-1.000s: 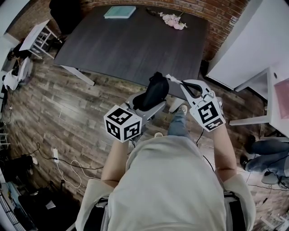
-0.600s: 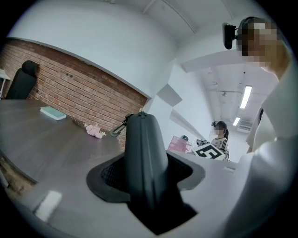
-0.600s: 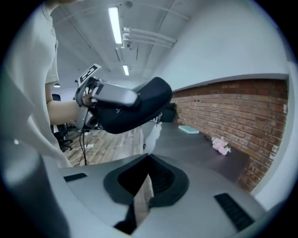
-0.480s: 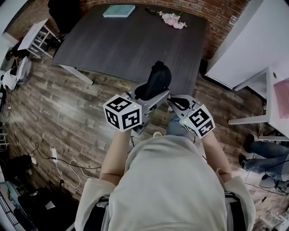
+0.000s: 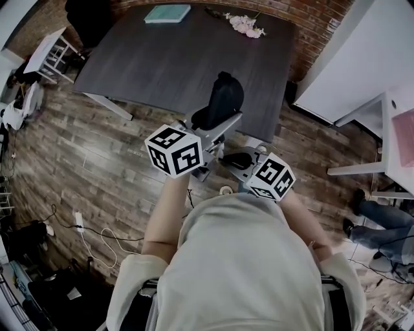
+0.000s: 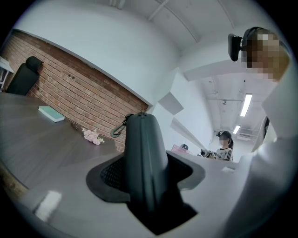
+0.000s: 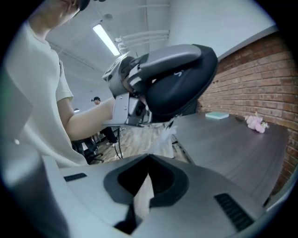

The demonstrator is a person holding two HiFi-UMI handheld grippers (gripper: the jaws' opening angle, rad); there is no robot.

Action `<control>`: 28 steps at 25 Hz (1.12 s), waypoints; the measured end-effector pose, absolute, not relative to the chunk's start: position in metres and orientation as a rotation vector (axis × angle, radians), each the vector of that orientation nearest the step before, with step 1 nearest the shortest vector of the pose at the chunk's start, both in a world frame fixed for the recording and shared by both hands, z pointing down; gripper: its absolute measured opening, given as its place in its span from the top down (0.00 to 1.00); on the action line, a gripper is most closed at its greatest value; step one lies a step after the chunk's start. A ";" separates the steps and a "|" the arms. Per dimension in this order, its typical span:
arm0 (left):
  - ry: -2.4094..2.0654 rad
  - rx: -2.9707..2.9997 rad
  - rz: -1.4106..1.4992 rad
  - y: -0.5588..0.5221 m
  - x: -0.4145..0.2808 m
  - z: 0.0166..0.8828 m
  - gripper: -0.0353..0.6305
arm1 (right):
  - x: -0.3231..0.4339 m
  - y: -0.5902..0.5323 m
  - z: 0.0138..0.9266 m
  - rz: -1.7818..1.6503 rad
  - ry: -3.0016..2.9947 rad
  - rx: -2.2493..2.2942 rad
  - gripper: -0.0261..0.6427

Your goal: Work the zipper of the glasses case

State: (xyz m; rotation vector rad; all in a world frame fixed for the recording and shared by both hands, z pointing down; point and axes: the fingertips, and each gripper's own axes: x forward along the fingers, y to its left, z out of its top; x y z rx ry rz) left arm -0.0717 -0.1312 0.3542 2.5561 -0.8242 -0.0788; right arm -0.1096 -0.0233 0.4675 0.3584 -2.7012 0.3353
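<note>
The black glasses case [image 5: 223, 97] stands upright in the air over the near edge of the dark table [image 5: 162, 64]. My left gripper [image 5: 215, 127] is shut on its lower part. In the left gripper view the case [image 6: 142, 153] rises from between the jaws of that gripper [image 6: 145, 188], with a clip ring [image 6: 119, 130] at its top. My right gripper [image 5: 226, 160] is shut, low and to the right of the left one, apart from the case. The right gripper view looks past its closed tips [image 7: 150, 162] up at the case [image 7: 181, 88]; I see nothing gripped.
A teal book [image 5: 167, 13] and pink flowers [image 5: 244, 24] lie at the table's far end. A white table [image 5: 365, 106] stands to the right, and cables [image 5: 97, 239] lie on the wooden floor at left. Another person [image 6: 225, 145] stands far off.
My right gripper has dropped from beside the case's top down and to the left, and now sits below the left gripper. The left gripper has lifted the case slightly toward the table.
</note>
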 end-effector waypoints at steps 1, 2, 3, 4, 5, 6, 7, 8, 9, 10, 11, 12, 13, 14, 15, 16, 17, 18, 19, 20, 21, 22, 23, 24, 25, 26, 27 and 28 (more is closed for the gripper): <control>-0.827 2.554 -0.086 -0.133 -0.072 0.354 0.56 | -0.115 -0.019 0.466 0.347 -2.715 0.327 0.95; -0.829 2.550 -0.092 -0.134 -0.072 0.353 0.56 | -0.120 -0.014 0.463 0.355 -2.730 0.293 0.95; -0.832 2.545 -0.097 -0.136 -0.072 0.354 0.56 | -0.124 -0.009 0.459 0.365 -2.747 0.257 0.95; -0.834 2.539 -0.100 -0.138 -0.072 0.355 0.56 | -0.128 -0.005 0.456 0.377 -2.763 0.221 0.95; -0.834 2.531 -0.102 -0.140 -0.073 0.356 0.56 | -0.131 -0.002 0.451 0.391 -2.777 0.186 0.95; -0.835 2.522 -0.105 -0.142 -0.073 0.359 0.56 | -0.132 0.001 0.448 0.402 -2.787 0.158 0.95; -0.838 2.511 -0.110 -0.145 -0.073 0.361 0.56 | -0.133 0.001 0.445 0.408 -2.792 0.140 0.95; -0.841 2.501 -0.114 -0.148 -0.073 0.363 0.56 | -0.133 0.001 0.444 0.410 -2.792 0.134 0.95; -0.845 2.493 -0.115 -0.150 -0.073 0.366 0.56 | -0.132 0.000 0.445 0.409 -2.787 0.136 0.95; -0.849 2.488 -0.111 -0.153 -0.072 0.368 0.56 | -0.129 -0.002 0.447 0.409 -2.780 0.145 0.95; -0.851 2.485 -0.100 -0.155 -0.071 0.372 0.56 | -0.127 -0.004 0.450 0.415 -2.772 0.159 0.95; -0.851 2.483 -0.085 -0.158 -0.069 0.376 0.56 | -0.124 -0.006 0.454 0.429 -2.765 0.176 0.95; -0.854 2.478 -0.065 -0.161 -0.068 0.382 0.56 | -0.122 -0.009 0.459 0.447 -2.759 0.196 0.95; -0.862 2.470 -0.044 -0.165 -0.067 0.389 0.56 | -0.118 -0.013 0.464 0.461 -2.752 0.221 0.95; -0.876 2.459 -0.025 -0.170 -0.067 0.396 0.56 | -0.115 -0.017 0.470 0.469 -2.743 0.256 0.95; -0.893 2.445 -0.011 -0.175 -0.067 0.402 0.56 | -0.110 -0.023 0.477 0.468 -2.730 0.299 0.95; -0.908 2.429 -0.001 -0.181 -0.068 0.409 0.55 | -0.104 -0.029 0.484 0.465 -2.716 0.347 0.94; -0.917 2.414 0.006 -0.186 -0.068 0.415 0.55 | -0.097 -0.036 0.490 0.467 -2.699 0.398 0.89; -0.921 2.401 0.017 -0.191 -0.068 0.421 0.55 | -0.089 -0.044 0.497 0.477 -2.682 0.451 0.82; -0.919 2.389 0.032 -0.196 -0.066 0.428 0.55 | -0.080 -0.053 0.502 0.494 -2.664 0.506 0.78; -0.917 2.375 0.051 -0.200 -0.064 0.437 0.55 | -0.069 -0.063 0.505 0.513 -2.650 0.562 0.78; -0.914 2.360 0.069 -0.204 -0.062 0.445 0.55 | -0.058 -0.074 0.507 0.530 -2.640 0.618 0.78; -0.912 2.344 0.085 -0.208 -0.059 0.454 0.55 | -0.046 -0.085 0.507 0.543 -2.632 0.672 0.78; -0.911 2.325 0.096 -0.212 -0.056 0.462 0.55 | -0.035 -0.097 0.506 0.551 -2.628 0.724 0.78; -0.911 2.306 0.105 -0.216 -0.054 0.470 0.55 | -0.024 -0.109 0.504 0.555 -2.626 0.771 0.78; -0.910 2.287 0.113 -0.220 -0.051 0.478 0.55 | -0.014 -0.121 0.502 0.554 -2.626 0.816 0.78; -0.910 2.269 0.123 -0.224 -0.048 0.485 0.55 | -0.005 -0.132 0.499 0.549 -2.627 0.856 0.79; -0.909 2.253 0.136 -0.229 -0.044 0.493 0.55 | 0.004 -0.143 0.496 0.541 -2.628 0.891 0.81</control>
